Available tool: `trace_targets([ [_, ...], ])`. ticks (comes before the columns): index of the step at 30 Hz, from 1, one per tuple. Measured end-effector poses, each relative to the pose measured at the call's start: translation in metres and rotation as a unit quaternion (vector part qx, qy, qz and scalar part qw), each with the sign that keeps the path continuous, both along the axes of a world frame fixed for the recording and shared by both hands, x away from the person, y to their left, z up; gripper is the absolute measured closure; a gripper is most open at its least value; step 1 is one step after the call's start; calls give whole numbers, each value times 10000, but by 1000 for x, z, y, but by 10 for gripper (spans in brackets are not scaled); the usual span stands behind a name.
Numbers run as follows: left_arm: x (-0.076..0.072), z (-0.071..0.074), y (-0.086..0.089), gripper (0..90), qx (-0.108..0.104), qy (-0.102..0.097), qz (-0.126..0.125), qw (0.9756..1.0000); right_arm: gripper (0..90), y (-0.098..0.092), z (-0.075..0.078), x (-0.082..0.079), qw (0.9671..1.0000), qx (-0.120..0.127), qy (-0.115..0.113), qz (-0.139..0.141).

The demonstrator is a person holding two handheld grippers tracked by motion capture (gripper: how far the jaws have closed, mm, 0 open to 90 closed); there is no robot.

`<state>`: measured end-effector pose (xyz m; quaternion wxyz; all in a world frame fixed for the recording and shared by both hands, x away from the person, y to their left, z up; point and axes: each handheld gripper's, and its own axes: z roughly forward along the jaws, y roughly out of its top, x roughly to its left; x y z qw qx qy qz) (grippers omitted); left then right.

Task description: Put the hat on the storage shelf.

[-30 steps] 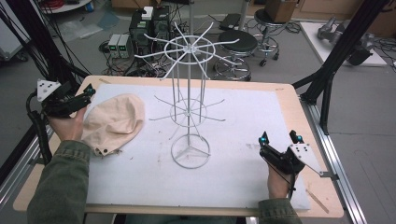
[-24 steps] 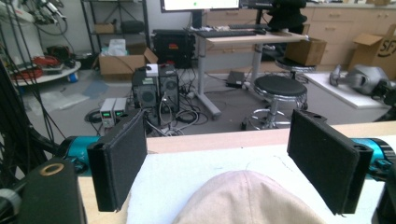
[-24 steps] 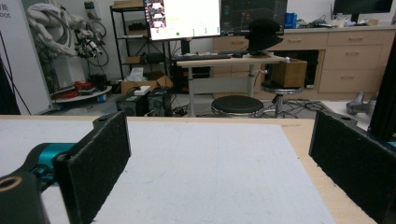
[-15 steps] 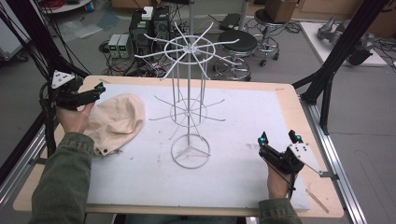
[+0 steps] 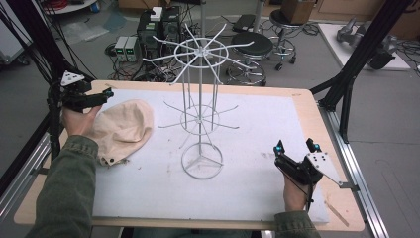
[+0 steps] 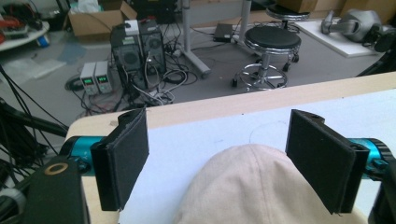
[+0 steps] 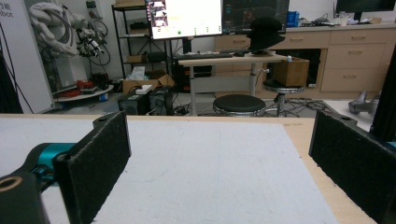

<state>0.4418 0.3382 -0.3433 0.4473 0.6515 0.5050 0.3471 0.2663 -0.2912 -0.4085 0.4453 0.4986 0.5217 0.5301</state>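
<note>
A cream cloth cap (image 5: 123, 130) lies flat on the white mat at the table's left. My left gripper (image 5: 105, 94) hovers at the cap's far left edge and points right. In the left gripper view it (image 6: 219, 137) stands open, and the cap's crown (image 6: 247, 191) rises low between the jaws without touching the pads (image 6: 123, 158). A tall white wire rack (image 5: 200, 106) with radial arms stands at the mat's middle. My right gripper (image 5: 295, 147) rests open near the front right of the mat; nothing lies between its pads (image 7: 98, 154).
The white mat (image 5: 257, 124) covers most of the wooden table (image 5: 317, 119). Black frame struts rise at the left (image 5: 47, 74) and right (image 5: 346, 84) edges. Behind the table stand a stool (image 5: 251, 47) and electronics boxes (image 5: 158, 27) on the floor.
My left gripper has lifted and swung a little rightward along the cap's far left edge. The right gripper, cap and rack have not moved.
</note>
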Motion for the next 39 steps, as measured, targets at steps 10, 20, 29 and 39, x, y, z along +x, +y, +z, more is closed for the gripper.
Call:
trace_targets([
  [10, 20, -23, 5, 216, 225, 671, -108, 9974, 46, 1, 0, 0, 10000, -35, 27, 39],
  [20, 36, -21, -2, 214, 704, 1074, -310, 9912, 46, 1, -1, 1, 9999, -24, 65, 97],
  [29, 52, -41, -1, 214, 737, 1731, -340, 9816, 46, 0, 0, 0, 9999, 8, 60, 88],
  [39, 58, -54, 1, 232, 691, 2133, -519, 9731, 45, -1, 0, 0, 9999, 31, 53, 99],
])
